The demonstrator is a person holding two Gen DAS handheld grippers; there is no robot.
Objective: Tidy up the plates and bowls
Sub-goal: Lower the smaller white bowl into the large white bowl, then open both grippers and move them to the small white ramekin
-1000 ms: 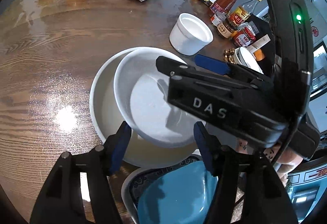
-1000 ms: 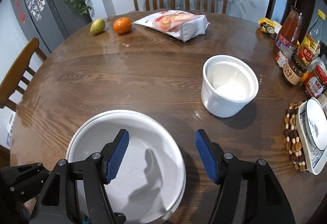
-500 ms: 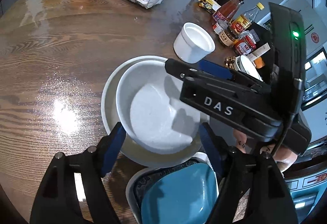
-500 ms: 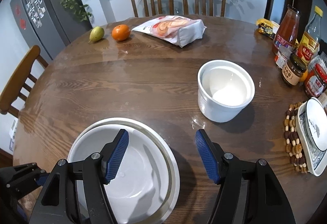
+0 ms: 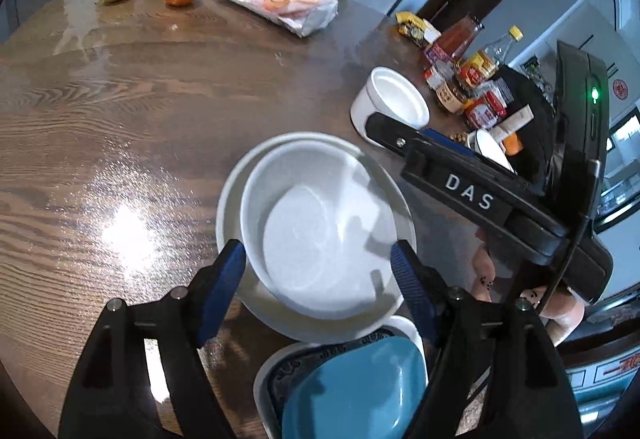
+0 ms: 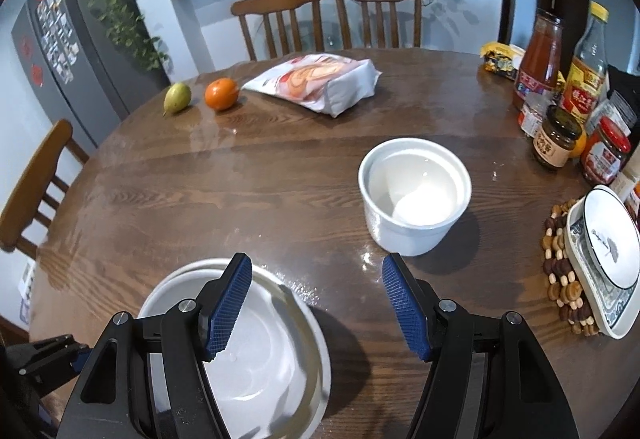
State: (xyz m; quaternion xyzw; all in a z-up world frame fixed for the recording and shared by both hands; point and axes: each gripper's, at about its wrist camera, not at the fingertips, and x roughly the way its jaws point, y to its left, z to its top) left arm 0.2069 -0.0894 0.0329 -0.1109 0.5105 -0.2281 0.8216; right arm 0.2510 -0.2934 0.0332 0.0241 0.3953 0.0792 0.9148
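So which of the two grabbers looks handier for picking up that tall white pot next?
Probably the right gripper: its open jaws already face the tall white pot with bare table between. The left gripper hangs open over the stacked white bowl, farther from the pot.

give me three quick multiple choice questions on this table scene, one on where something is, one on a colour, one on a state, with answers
1. Where does the white bowl sit?
A. inside a wider white dish
B. on a chair
C. on the snack bag

2. What colour is the dish nearest the left gripper's camera?
A. red
B. teal blue
C. yellow

3. How is the right gripper?
A. clamped on the white pot
B. shut with nothing in it
C. open, holding nothing

Answers:
1 A, the rim of the wider white dish rings the bowl.
2 B, it shows teal blue at the bottom of the left wrist view.
3 C, its blue pads stand apart over the table, short of the white pot.
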